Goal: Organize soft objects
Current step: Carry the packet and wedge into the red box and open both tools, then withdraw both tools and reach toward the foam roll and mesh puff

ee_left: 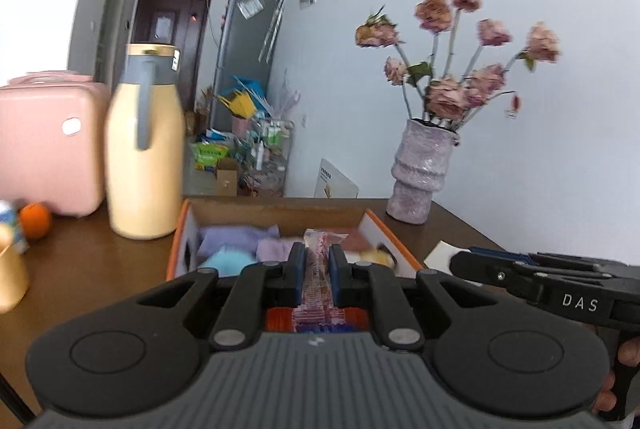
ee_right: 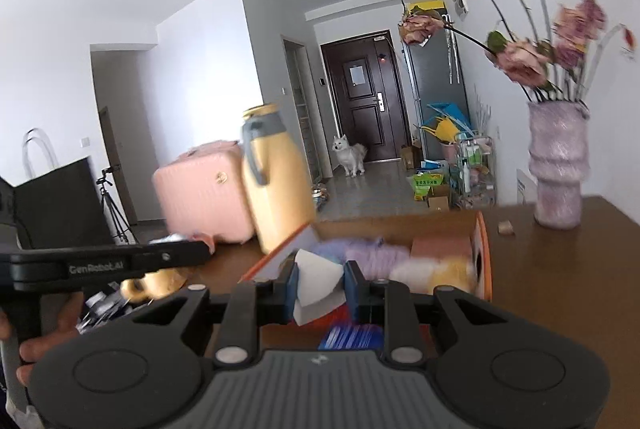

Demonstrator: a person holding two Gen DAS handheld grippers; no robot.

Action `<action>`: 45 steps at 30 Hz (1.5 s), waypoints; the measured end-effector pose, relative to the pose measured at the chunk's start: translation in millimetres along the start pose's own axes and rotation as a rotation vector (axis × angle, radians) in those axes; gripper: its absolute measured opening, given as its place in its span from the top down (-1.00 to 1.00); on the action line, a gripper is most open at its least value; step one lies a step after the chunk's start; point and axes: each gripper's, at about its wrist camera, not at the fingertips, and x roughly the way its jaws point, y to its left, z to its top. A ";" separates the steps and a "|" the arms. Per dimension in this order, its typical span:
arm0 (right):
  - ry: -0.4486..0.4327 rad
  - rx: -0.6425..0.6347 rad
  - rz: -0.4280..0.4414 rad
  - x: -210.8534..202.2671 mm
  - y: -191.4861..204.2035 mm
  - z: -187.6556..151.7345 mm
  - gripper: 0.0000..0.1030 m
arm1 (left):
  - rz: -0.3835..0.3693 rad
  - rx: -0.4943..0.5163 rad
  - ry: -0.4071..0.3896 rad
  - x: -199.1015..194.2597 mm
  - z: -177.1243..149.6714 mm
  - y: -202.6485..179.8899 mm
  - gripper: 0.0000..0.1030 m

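Brown table: one box, one vase.

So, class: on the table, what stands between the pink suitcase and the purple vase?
The cream flask and the open cardboard box of soft things stand between the pink suitcase and the vase, as both wrist views show.

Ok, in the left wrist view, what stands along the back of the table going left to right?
Pink suitcase → yellow jug → open box → vase of dried roses.
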 end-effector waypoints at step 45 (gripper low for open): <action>0.055 -0.036 -0.243 62.5 -48.5 59.7 -0.70 | 0.241 0.149 0.007 90.6 42.0 33.7 -0.84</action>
